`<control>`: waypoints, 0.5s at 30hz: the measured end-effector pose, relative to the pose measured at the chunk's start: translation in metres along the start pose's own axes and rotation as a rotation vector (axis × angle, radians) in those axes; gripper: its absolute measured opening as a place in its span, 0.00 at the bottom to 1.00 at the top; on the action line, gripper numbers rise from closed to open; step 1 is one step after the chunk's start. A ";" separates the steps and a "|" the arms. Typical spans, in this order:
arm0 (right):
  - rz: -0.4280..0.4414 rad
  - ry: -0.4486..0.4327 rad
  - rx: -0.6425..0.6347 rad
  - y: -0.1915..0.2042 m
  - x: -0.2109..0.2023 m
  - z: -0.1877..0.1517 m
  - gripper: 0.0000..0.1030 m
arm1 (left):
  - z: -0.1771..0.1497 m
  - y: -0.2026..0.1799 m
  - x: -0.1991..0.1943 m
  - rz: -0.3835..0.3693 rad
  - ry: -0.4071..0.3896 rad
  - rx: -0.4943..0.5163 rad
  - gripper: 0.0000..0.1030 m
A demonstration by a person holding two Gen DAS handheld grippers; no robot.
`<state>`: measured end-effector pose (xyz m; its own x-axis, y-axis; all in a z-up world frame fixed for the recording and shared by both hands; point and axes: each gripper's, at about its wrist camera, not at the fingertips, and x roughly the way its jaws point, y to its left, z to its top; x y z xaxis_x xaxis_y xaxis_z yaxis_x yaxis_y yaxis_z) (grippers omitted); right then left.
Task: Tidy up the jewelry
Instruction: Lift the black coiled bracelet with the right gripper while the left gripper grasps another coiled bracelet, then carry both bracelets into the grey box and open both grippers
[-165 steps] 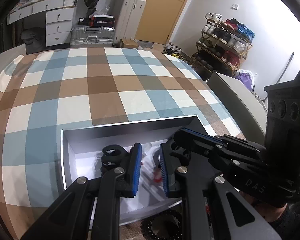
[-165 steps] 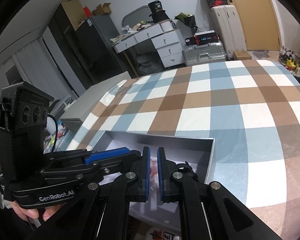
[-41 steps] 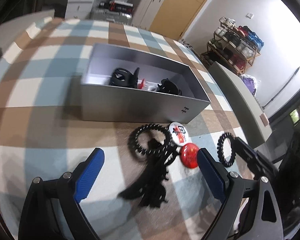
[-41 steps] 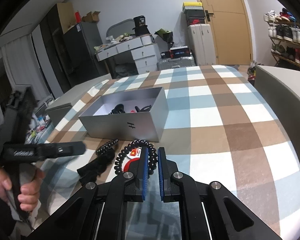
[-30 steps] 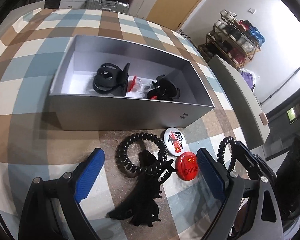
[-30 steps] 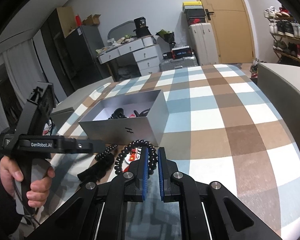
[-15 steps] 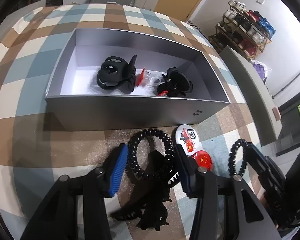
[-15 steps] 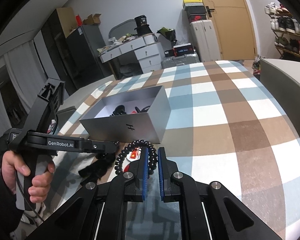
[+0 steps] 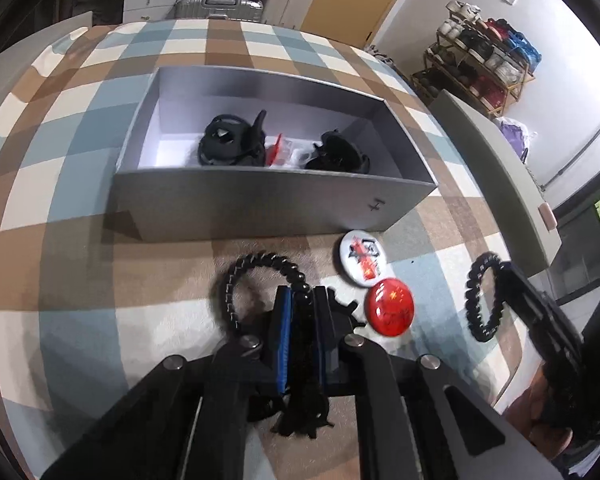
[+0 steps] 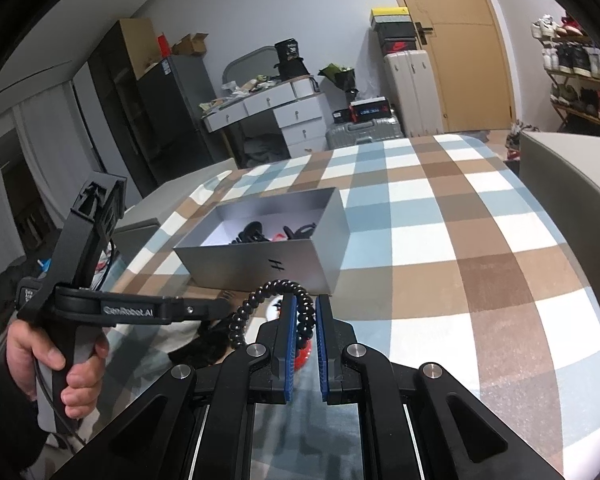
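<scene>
left wrist view: the left gripper (image 9: 300, 300) has its jaws nearly closed on a black coil hair tie (image 9: 260, 268) at lower centre, with a black claw clip (image 9: 300, 416) tangled just beneath; lifting could drag the clip along or let the coil spring free; the right gripper (image 10: 304, 312) is clamped on a second coil tie (image 10: 260, 300), which could snag the rim of the grey box (image 9: 260, 208) in mid frame; two badges (image 9: 388, 304) lie right of the left jaws; hard to tell whether the left pads grip coil, clip or both; the box contents are partly hidden by its near wall.
</scene>
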<state>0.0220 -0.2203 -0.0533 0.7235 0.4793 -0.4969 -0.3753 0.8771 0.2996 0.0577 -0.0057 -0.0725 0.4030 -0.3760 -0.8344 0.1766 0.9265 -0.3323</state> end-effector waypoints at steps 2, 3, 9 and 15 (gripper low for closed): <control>0.002 0.000 -0.010 0.005 -0.001 0.001 0.08 | -0.002 0.002 -0.001 -0.016 0.000 0.002 0.05; 0.002 -0.001 -0.016 0.007 -0.002 0.002 0.08 | -0.003 0.002 -0.001 -0.018 -0.003 -0.001 0.05; 0.006 0.000 -0.050 0.022 -0.001 0.005 0.08 | -0.010 0.008 -0.009 -0.063 -0.019 0.001 0.05; 0.012 0.011 -0.074 0.037 0.003 0.007 0.09 | -0.010 0.016 -0.025 -0.114 -0.087 -0.006 0.05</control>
<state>0.0149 -0.1861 -0.0377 0.7123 0.4900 -0.5025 -0.4262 0.8708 0.2450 0.0415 0.0189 -0.0612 0.4571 -0.4784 -0.7498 0.2207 0.8776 -0.4255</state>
